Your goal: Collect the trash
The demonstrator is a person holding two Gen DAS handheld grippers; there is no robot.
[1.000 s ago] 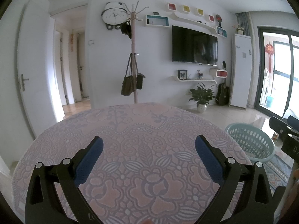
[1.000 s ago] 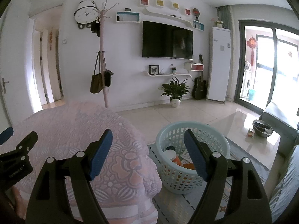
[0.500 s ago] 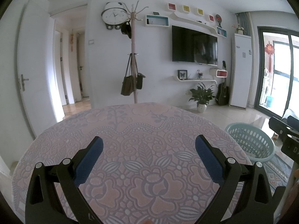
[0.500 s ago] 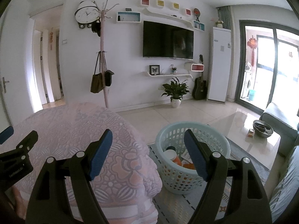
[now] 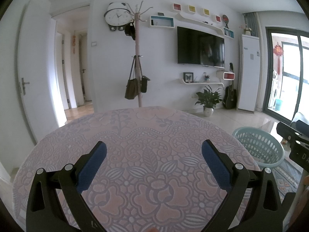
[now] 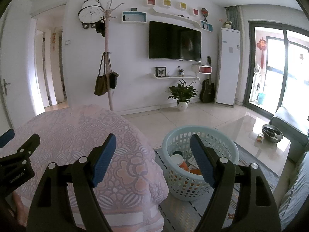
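over the pink floral-patterned tablecloth [image 5: 146, 154] we hold the left black two-finger gripper with blue pads [image 5: 154, 157] spread wide with nothing between its jaws, and we see no trash on the cloth within this view. to our right, the right black gripper with blue pads [image 6: 153, 155] also stands released and empty, poised above the edge of the table and the pale blue perforated plastic basket [image 6: 222, 145] on the floor just beside it. inside the basket lie a white-capped orange container [image 6: 178, 159] and some paper scraps, so we judge the collecting is at or near its end. our next move calls for looking around for any leftover piece; none shows here. farther off stand a wooden coat rack with hanging bags [image 5: 138, 61], a potted green plant [image 6: 182, 94], a dark guitar [image 6: 207, 89] and a wall-mounted black television [image 5: 200, 46], all well apart and not in our way.
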